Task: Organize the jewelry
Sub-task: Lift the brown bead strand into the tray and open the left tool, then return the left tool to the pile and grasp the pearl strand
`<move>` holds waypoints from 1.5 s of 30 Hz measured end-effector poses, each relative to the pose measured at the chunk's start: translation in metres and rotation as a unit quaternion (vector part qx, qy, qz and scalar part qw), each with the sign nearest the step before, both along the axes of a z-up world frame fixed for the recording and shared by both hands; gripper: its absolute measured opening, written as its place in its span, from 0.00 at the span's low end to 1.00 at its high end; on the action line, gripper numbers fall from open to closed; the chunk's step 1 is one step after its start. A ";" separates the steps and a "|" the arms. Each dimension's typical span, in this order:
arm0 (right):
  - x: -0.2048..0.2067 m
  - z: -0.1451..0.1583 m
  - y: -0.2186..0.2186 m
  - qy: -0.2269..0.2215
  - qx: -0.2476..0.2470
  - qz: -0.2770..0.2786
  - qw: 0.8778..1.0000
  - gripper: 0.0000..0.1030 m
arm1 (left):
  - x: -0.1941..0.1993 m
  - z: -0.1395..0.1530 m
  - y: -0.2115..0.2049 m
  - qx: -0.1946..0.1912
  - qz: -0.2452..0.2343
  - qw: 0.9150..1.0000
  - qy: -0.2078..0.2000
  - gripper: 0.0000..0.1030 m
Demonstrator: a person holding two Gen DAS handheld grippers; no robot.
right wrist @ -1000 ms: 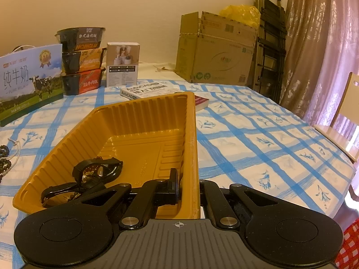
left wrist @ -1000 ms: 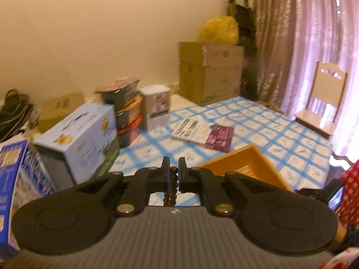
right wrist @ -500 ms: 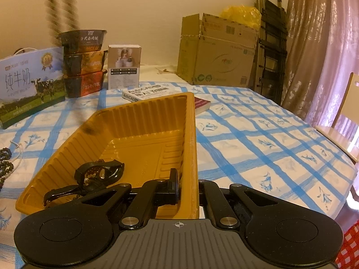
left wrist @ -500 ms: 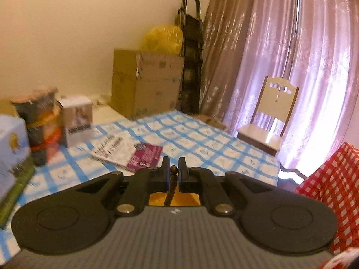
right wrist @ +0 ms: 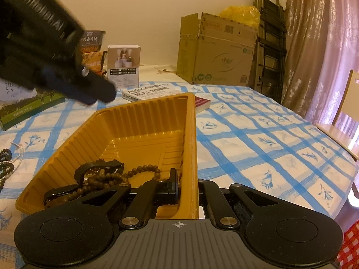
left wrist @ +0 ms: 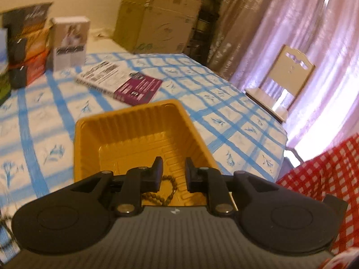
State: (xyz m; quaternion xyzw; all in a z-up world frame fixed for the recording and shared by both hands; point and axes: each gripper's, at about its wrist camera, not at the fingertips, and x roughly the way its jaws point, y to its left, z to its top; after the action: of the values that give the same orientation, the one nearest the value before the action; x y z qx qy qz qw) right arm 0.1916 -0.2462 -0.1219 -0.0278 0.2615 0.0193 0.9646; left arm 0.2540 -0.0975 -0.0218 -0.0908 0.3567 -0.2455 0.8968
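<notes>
Currently the left gripper (left wrist: 171, 172) sits over the near end of the yellow plastic tray (left wrist: 134, 121) with its jaws opening; the brown bead bracelet (left wrist: 165, 190) shows in the gap below them, lying loose on the tray floor, with no pad pressing on it. Right gripper (right wrist: 187, 190) is clamped narrow on the tray's near right wall, one finger inside and one outside, pinning the tray (right wrist: 143, 112) to the blue-checked tablecloth (right wrist: 269, 148). In the right wrist view the bracelet (right wrist: 145, 169) lies partly coiled beside a black wristwatch (right wrist: 98, 169) at the near end, and the far half of the tray is bare. More beaded strands (right wrist: 5, 163) wait on the cloth just left of the tray, apart from it. Judged step: release of the bracelet into the tray, nearly complete. To do it well: let the jaws finish spreading before lifting, so no bead catches on a pad and drags the strand back over the rim; lift clear straight up, not sideways across the watch. Keep the right-hand clamp on the wall until the left is clear, since the tray looks light and would likely skid. Next pick probably comes from the strands at the left; these look tangled, so take one strand at a single point.
</notes>
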 end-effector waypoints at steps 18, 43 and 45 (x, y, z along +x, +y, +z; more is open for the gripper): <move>-0.001 0.000 -0.001 0.001 -0.004 0.001 1.000 0.04 | -0.100 -0.057 0.158 0.141 0.186 0.972 0.032 0.22; -0.002 -0.001 -0.002 0.003 -0.007 0.001 1.000 0.04 | -0.040 -0.103 0.186 0.223 0.195 0.954 0.047 0.11; -0.002 -0.001 -0.003 0.003 -0.007 0.001 1.000 0.04 | -0.038 -0.106 0.185 0.231 0.193 0.952 0.049 0.11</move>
State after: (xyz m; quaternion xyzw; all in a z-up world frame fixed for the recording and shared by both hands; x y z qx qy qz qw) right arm 0.1895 -0.2490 -0.1224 -0.0347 0.2647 0.0190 0.9635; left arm 0.2160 0.0871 -0.1282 0.0393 0.4226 0.0261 0.9051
